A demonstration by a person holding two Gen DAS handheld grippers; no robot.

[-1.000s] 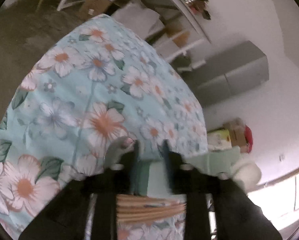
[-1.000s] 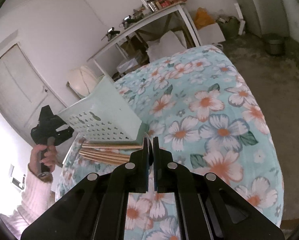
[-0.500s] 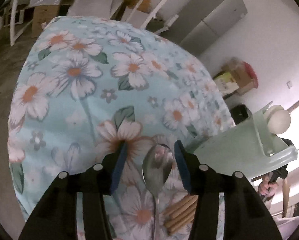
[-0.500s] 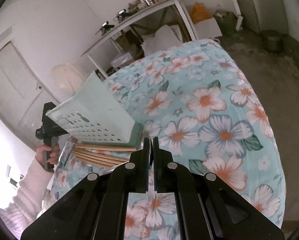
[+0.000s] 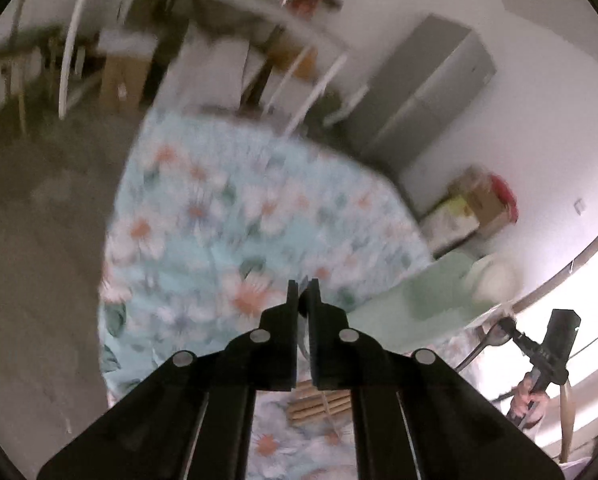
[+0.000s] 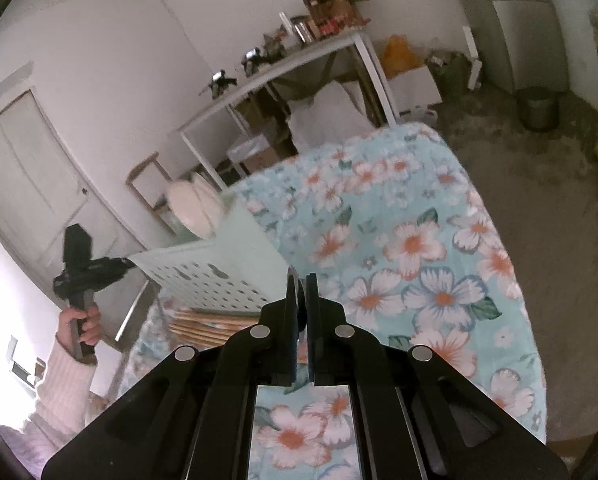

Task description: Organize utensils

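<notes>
Right wrist view: the desk (image 6: 419, 240), under a flowered blue cloth, fills the space ahead and to the right of the right hand-held gripper (image 6: 302, 280). The pale green perforated basket (image 6: 219, 272) lies tipped on its side just ahead and to the left of it. It is apparently not yet stood up to take the utensils.

A bundle of wooden chopsticks (image 6: 211, 326) lies on the cloth against the basket's lower edge, below and to the left of the fingertips. Nothing is holding it, and it is probably waiting its turn.

Farther left, beyond the basket, the left hand-held gripper (image 6: 129, 264) is held up in a hand with a pink sleeve. It points toward the basket's open end.

The left wrist view is blurred. Its jaws are drawn together on a thin grey sliver of metal, most likely a spoon (image 5: 303, 332) seen edge-on and pinched that way so it cannot swing. From there the basket sits ahead and to the right.

The right hand-held gripper's jaws are also pressed nearly together. The left view shows a second spoon (image 5: 493, 335) at its tip, seemingly clamped there, though the detail is small.
</notes>
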